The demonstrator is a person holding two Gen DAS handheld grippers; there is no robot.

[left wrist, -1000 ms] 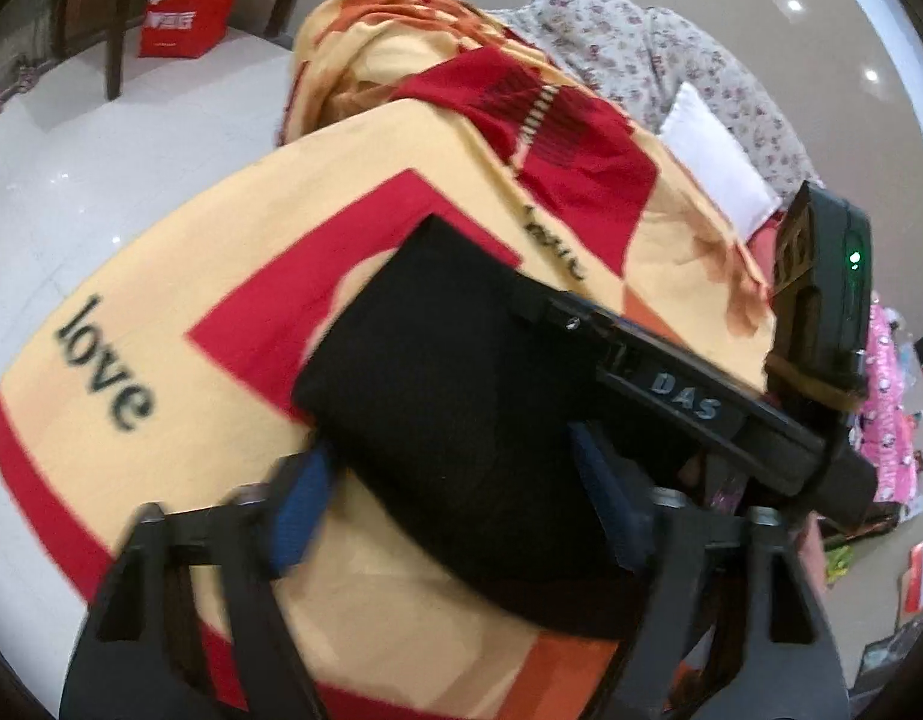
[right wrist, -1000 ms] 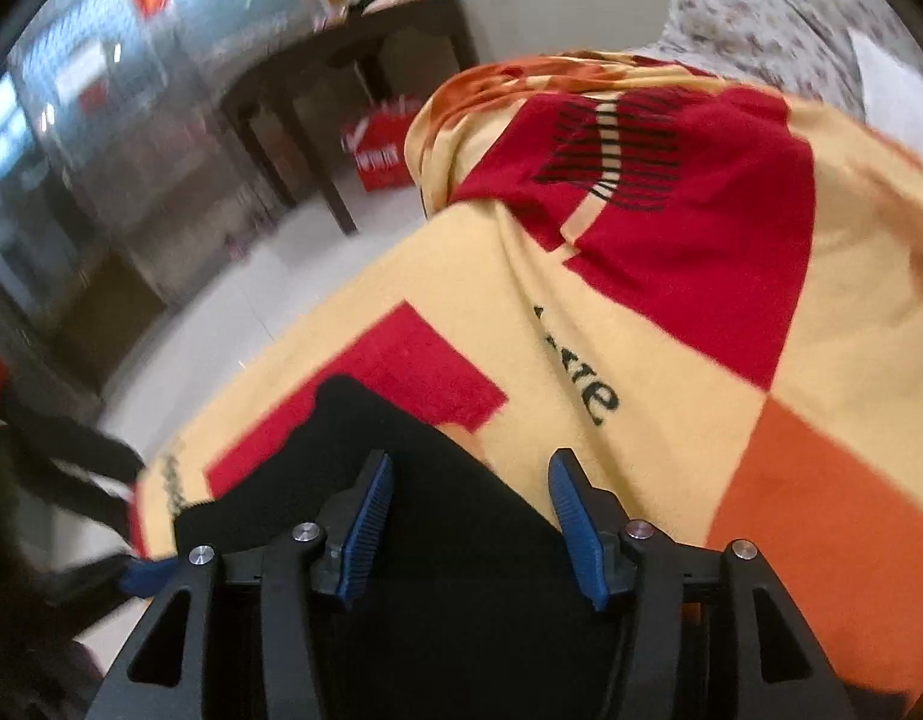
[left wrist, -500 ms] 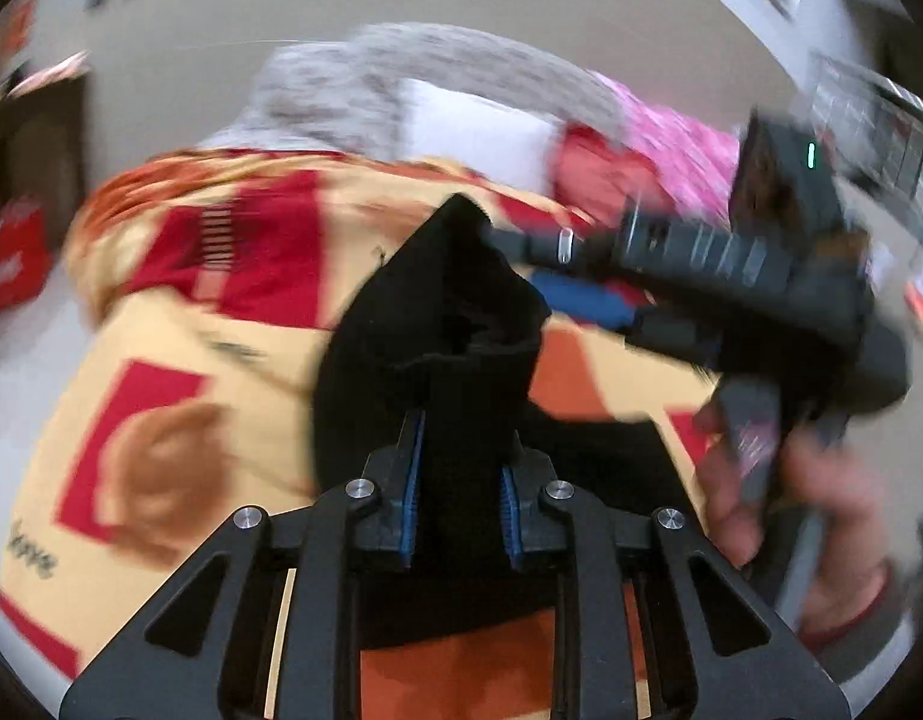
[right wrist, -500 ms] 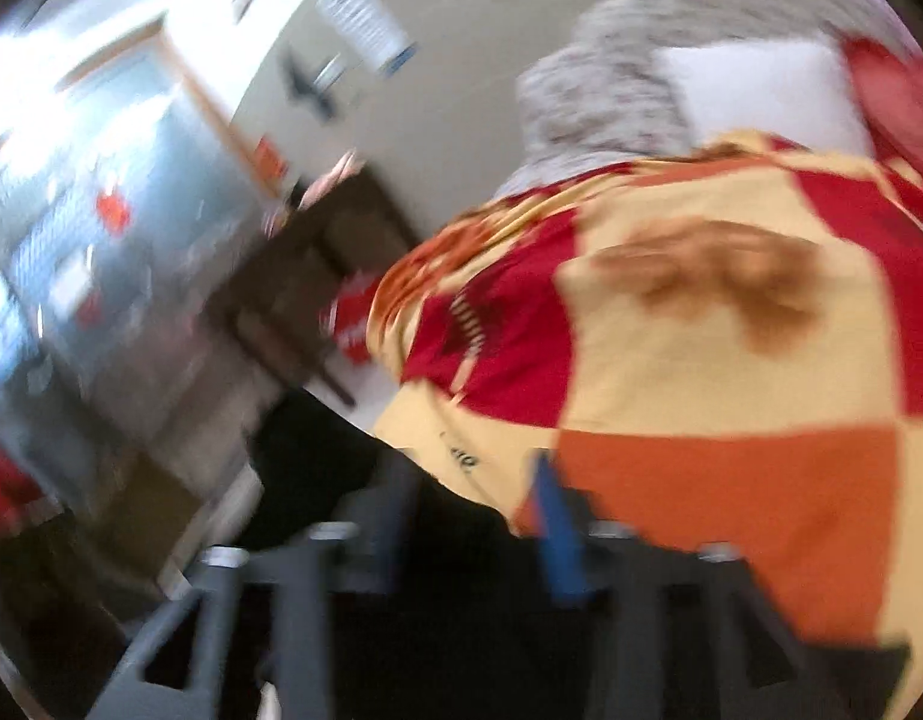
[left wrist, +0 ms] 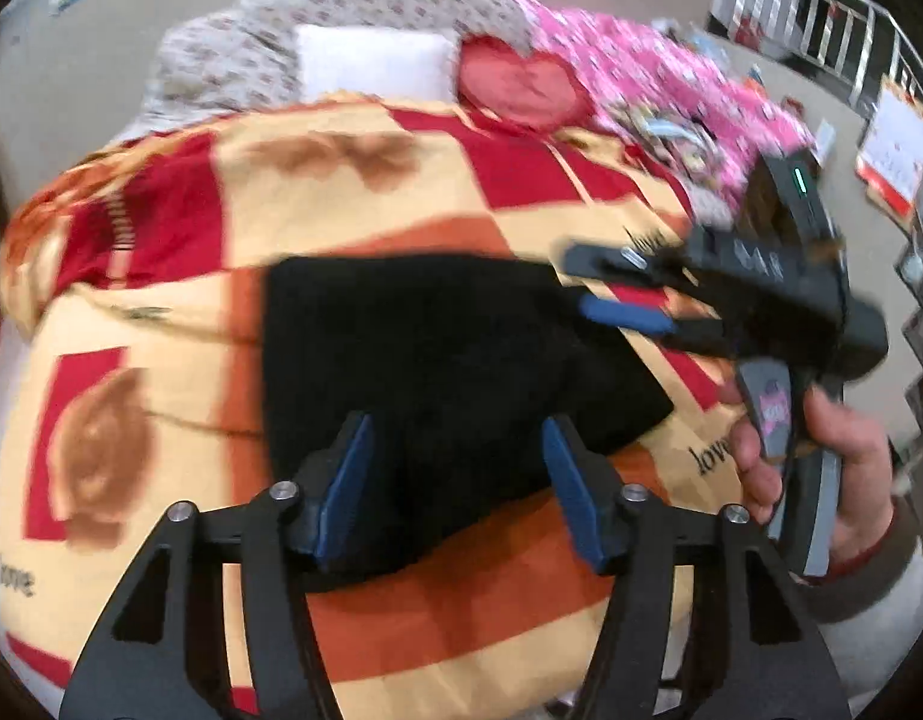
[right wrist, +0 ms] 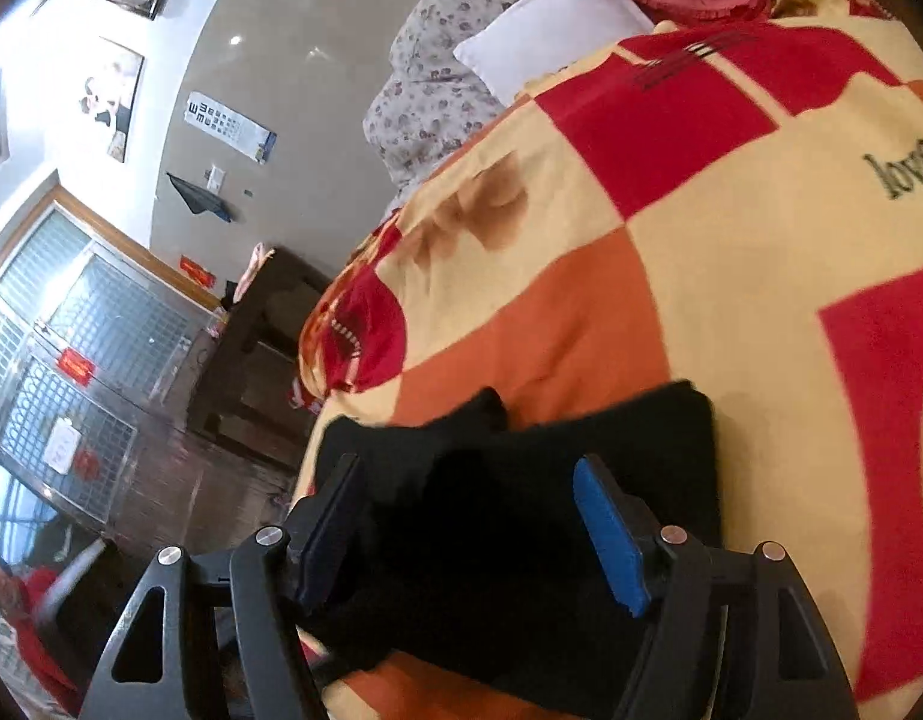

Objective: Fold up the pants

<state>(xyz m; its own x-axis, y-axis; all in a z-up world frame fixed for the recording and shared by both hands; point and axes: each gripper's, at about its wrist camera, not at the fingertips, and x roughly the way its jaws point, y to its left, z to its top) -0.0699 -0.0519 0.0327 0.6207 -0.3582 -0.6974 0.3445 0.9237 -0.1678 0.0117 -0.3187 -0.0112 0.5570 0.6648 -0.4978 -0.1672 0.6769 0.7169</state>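
The black pants (left wrist: 437,360) lie folded in a compact rectangle on the orange, red and yellow patchwork blanket (left wrist: 353,192). My left gripper (left wrist: 455,480) is open, its blue pads spread over the near edge of the pants. The right gripper (left wrist: 611,294), held by a hand, hovers open at the pants' right edge. In the right wrist view the pants (right wrist: 521,516) lie between the spread jaws of my right gripper (right wrist: 473,528).
A white pillow (left wrist: 371,66), a red heart cushion (left wrist: 515,84) and pink bedding (left wrist: 671,90) lie at the head of the bed. A dark wooden table (right wrist: 251,336) stands beside the bed, near a metal-grilled window (right wrist: 71,348).
My left gripper was shut on a lifted fold of the pants half a second ago. It has let go and opened. The pants now lie flat, folded over on the blanket.
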